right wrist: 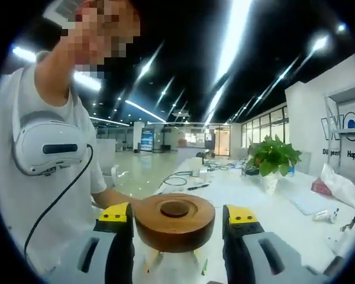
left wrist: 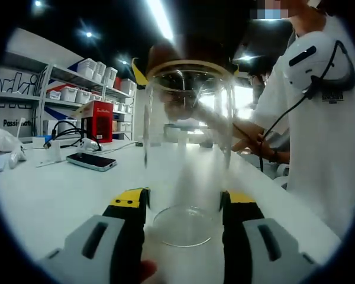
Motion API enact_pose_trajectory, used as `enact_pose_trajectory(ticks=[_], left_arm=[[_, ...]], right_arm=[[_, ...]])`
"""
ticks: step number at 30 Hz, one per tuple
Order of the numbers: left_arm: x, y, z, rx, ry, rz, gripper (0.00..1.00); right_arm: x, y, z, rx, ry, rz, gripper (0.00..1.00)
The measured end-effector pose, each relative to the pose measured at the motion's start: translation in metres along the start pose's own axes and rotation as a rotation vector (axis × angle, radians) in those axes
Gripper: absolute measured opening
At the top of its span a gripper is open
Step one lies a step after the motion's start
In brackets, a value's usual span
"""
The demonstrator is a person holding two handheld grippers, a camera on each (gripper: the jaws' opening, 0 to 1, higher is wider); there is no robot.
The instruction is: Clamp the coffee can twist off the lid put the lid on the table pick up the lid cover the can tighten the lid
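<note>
1. behind everything we see a big room with long ceiling light strips, white shelving (left wrist: 77, 83) stacked with white bins, and a potted green plant (right wrist: 274, 158) on a far table.
2. we see the clear glass coffee can (left wrist: 188, 148) standing upright on the white counter (left wrist: 59, 195) in the left gripper view, its round base resting on the surface.
3. the left hand-held gripper (left wrist: 184, 204) has its two yellow-tipped jaws on either side of the can's lower part; they look tight against the glass, so we read it as clamped on the can.
4. the round brown wooden lid (right wrist: 174, 222) sits at the can's mouth in the right gripper view, seen from above with a darker disc at its centre; in the left gripper view it shows as a dark blurred cap on the can.
5. the right hand-held gripper (right wrist: 175, 220) stands open around the lid, with a narrow gap on each side between jaw and wood.
6. on the counter to the left lie a dark smartphone (left wrist: 92, 161) and a red box (left wrist: 97, 121).
7. a person in a white t-shirt (left wrist: 319, 148) stands beside the counter.
</note>
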State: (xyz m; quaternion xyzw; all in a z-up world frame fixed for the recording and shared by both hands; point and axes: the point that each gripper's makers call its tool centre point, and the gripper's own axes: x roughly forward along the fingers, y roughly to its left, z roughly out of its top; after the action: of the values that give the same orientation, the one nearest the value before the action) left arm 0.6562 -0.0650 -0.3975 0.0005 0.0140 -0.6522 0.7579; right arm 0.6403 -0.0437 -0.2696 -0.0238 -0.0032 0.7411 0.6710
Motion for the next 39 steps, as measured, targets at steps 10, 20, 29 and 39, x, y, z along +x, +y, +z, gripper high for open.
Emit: enact_pose_trajectory(ticks=[10,20,29,39], left_arm=[[0.0,-0.001,-0.001,-0.003,0.001,-0.001,0.41],[0.0,-0.001,-0.001,-0.006,0.003,0.0,0.41],[-0.001,-0.001,-0.001,-0.008,0.004,0.0,0.41],[-0.002,-0.001,-0.001,-0.009,0.007,0.001,0.41]], right_arm=[[0.002,0.005,0.001,-0.013,0.007,-0.024,0.5],[0.0,0.004,0.001,-0.004,-0.019,-0.128,0.49],[-0.002,0.001,0.001,0.008,-0.034,-0.252,0.49],[-0.007,-0.001,0.001,0.02,-0.07,-0.447,0.48]])
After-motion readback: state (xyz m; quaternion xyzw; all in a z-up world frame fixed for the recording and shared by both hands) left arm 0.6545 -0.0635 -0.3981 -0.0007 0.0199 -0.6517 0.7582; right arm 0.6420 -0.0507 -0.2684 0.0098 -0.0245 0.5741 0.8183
